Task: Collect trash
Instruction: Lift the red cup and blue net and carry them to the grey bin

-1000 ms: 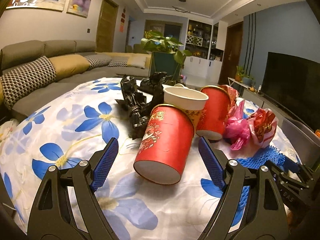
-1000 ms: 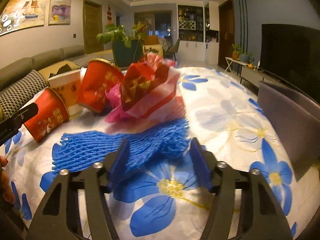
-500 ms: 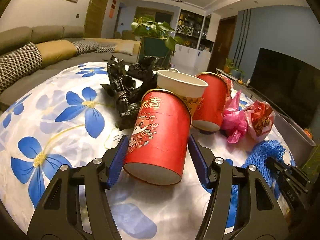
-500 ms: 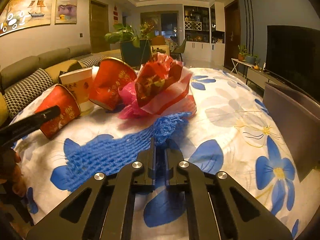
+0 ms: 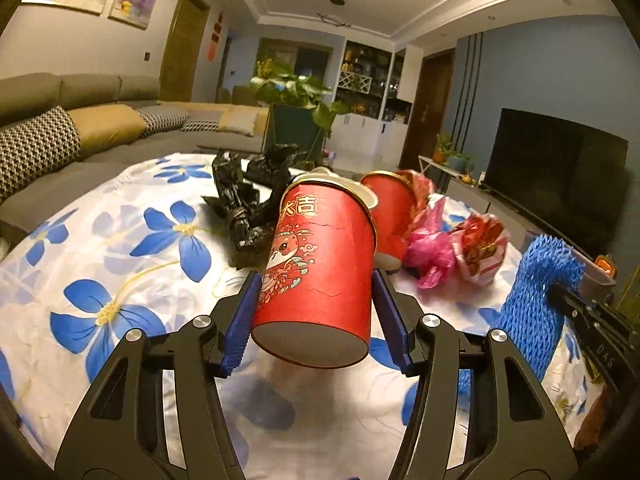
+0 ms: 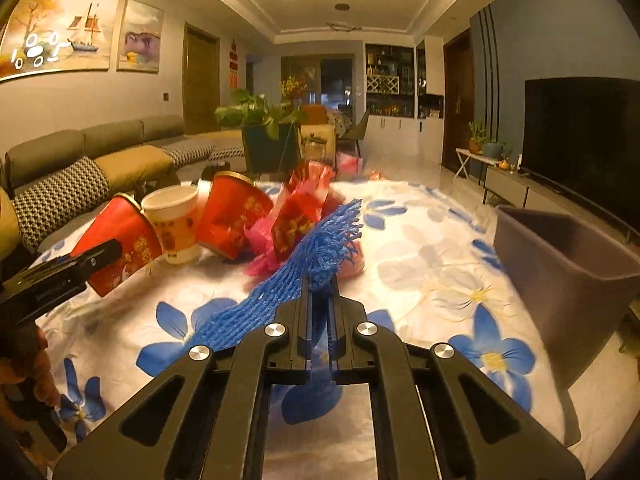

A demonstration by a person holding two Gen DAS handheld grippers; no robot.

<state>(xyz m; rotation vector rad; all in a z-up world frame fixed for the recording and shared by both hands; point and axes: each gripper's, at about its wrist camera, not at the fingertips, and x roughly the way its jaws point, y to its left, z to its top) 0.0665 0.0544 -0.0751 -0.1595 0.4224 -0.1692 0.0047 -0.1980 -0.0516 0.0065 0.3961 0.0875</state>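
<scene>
Red cup (image 5: pixel 316 276) mid-frame, left gripper (image 5: pixel 316 316) jaws closing on it | blue net (image 6: pixel 296 276) clenched in right gripper (image 6: pixel 320 280) jaws, centre

The red cup (image 5: pixel 320 264) hides most of the cream cup (image 5: pixel 352 192) behind it. The grey bin (image 6: pixel 568 264) is cut off at the right edge. The blue foam net (image 6: pixel 280 292) blurs at its far, frayed end.
</scene>
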